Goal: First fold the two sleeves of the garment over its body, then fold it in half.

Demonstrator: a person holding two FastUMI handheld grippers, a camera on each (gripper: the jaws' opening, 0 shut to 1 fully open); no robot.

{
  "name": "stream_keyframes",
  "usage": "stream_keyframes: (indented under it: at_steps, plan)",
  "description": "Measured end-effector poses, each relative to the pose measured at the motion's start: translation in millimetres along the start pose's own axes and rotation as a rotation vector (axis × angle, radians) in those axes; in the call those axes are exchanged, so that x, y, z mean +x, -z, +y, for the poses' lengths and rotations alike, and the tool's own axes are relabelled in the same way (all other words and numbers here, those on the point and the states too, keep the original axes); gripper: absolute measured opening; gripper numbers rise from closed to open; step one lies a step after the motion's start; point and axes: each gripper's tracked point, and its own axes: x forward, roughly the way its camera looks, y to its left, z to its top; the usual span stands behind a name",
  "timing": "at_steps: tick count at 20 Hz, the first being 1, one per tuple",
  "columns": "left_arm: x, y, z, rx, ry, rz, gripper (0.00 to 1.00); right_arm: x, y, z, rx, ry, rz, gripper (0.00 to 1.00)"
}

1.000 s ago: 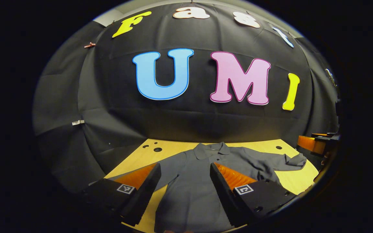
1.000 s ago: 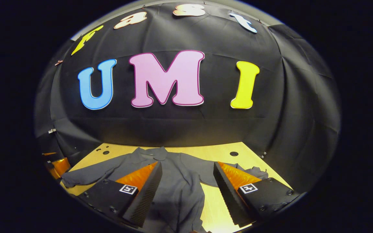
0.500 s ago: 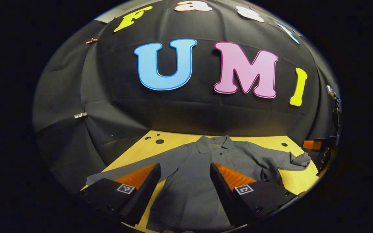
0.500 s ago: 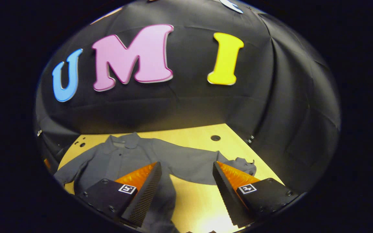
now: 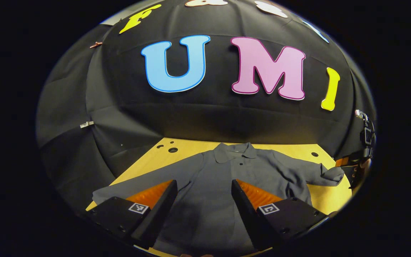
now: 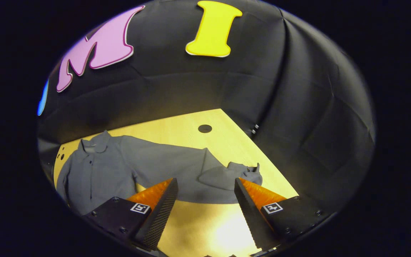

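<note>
shirt (image 5: 223, 182) lies flat on my table (image 5: 148, 166), collar toward the booth wall, grey, front side up with small buttons down the middle. in the left gripper view i see its body running between my left gripper's (image 5: 203, 200) fingers, which stand wide apart with nothing between them, above the lower part of the shirt; i cannot tell if they touch the cloth. one sleeve reaches out to the left past my left finger toward the table edge. the other sleeve (image 5: 312, 173) stretches right, its cuff (image 5: 332, 174) folded back on itself near the table's right edge. just beyond that cuff, at the far right of this view, a bit of the other gripper shows.

in the right gripper view my right gripper (image 6: 205, 203) is also spread open and empty, held over bare table (image 6: 198, 228) just in front of that sleeve (image 6: 170, 166). the crumpled cuff (image 6: 234, 175) sits just by my right finger (image 6: 253, 198), and i cannot tell if they touch. the shirt's body and collar (image 6: 96, 142) lie off to the left, and a round hole (image 6: 204, 128) in the table sits behind the sleeve.
</note>
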Motion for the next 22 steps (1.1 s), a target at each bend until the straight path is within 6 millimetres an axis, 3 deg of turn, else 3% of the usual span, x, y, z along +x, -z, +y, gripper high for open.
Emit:
stream_keyframes:
  at_steps: [4, 10, 13, 18, 20, 22]
  plan:
    - [-0.8, 4.9, -10.9, 0.005, 0.014, 0.019, 0.96, 35.4, 12.4, -11.8, 0.064, 0.004, 0.075, 0.98]
    - [-3.1, 16.3, -23.7, 0.036, 0.036, 0.063, 0.96, 78.9, 29.7, -50.5, -0.019, 0.095, 0.141, 0.98]
    - [-0.5, 14.7, -29.5, 0.046, 0.04, 0.071, 0.96, 97.6, 43.6, -54.1, -0.016, 0.087, 0.186, 0.98]
    - [2.3, 5.8, -41.3, 0.055, 0.085, 0.065, 0.96, 113.1, 59.6, -37.3, 0.007, 0.024, 0.242, 0.95]
    - [1.7, 4.6, -43.4, 0.063, 0.093, 0.058, 0.96, 111.0, 62.7, -34.1, 0.065, 0.009, 0.259, 0.76]
    - [0.5, 6.0, -43.2, 0.059, 0.098, 0.06, 0.96, 113.1, 61.2, -41.9, 0.087, 0.021, 0.259, 0.71]
